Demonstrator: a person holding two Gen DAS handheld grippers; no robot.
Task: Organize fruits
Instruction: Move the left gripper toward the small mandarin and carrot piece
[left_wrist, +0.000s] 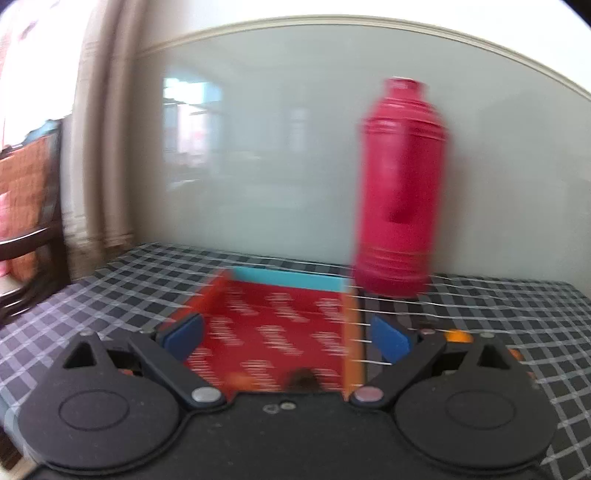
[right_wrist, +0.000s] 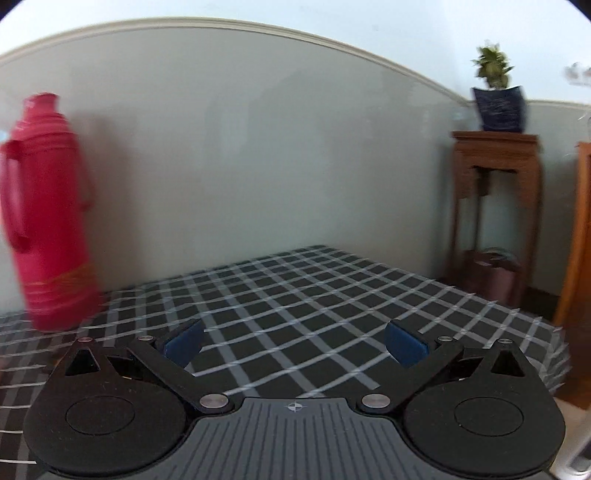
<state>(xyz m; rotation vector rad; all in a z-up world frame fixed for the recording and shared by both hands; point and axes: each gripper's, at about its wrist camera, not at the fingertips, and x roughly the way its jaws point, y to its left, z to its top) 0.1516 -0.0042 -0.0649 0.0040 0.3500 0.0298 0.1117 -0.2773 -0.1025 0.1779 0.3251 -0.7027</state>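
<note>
My left claw (left_wrist: 286, 338) is spread wide and empty; the red box (left_wrist: 273, 328) lies at twelve o'clock between its pads, an orange fruit (left_wrist: 458, 336) at three. My right claw (right_wrist: 293, 341) is released over bare checked cloth (right_wrist: 314, 295).

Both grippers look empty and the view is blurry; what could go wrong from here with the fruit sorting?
1. The tall red flask stands upright right beside the red box; a sideways sweep of the left gripper might topple it.
2. The right gripper, jaws wide, faces only bare checked tablecloth, so it may close on nothing.
</note>
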